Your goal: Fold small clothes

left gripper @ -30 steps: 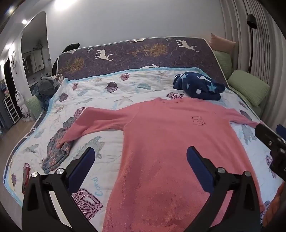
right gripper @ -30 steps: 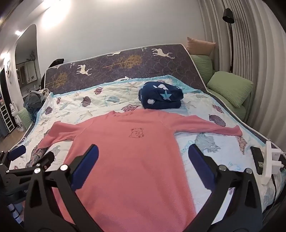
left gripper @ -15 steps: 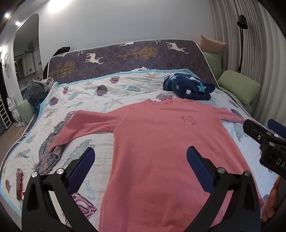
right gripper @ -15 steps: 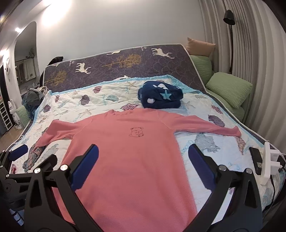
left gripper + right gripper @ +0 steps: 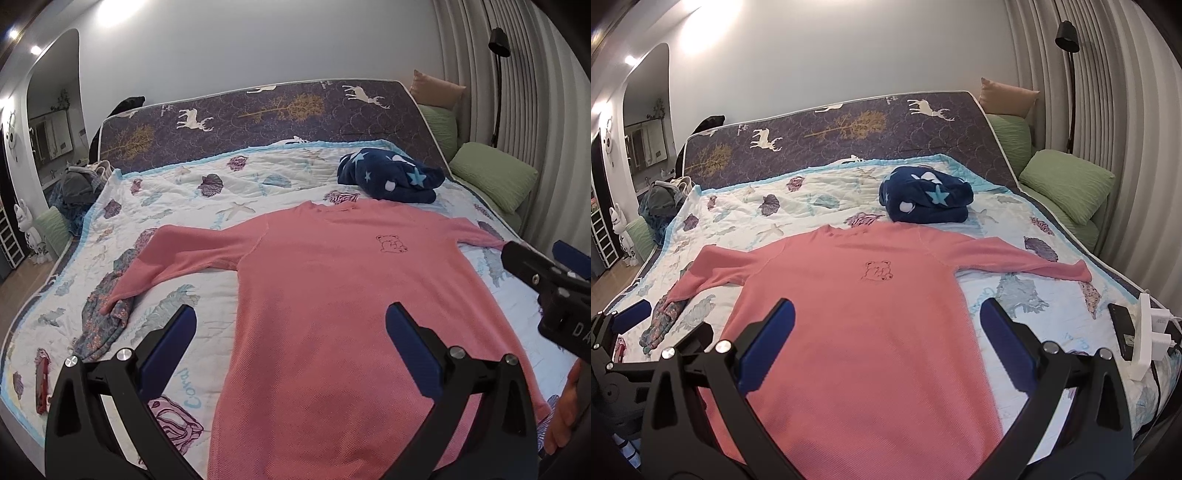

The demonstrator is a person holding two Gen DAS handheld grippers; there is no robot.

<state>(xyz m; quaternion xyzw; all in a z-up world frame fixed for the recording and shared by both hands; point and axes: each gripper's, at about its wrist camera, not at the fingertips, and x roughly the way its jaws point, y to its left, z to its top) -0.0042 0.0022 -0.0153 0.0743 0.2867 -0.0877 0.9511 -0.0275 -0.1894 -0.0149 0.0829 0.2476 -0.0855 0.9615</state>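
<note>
So we hold both claws, left [image 5: 286,341] and right [image 5: 886,334], spread wide and empty above the pink shirt [image 5: 864,321], which lies flat ahead on the bed [image 5: 820,201]. Folding hasn't begun; next we'd likely pinch a sleeve [image 5: 1019,262].

Bed [image 5: 1015,295] w/ pink top [image 5: 857,332], navy bundle [image 5: 927,199]

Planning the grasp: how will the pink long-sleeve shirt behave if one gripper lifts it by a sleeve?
The pink shirt lies flat and limp on the quilt, so it is probably floppy: a lifted sleeve would likely drag the body along. It looks thin, likely light. The knit texture suggests it won't slip from the pads.
</note>
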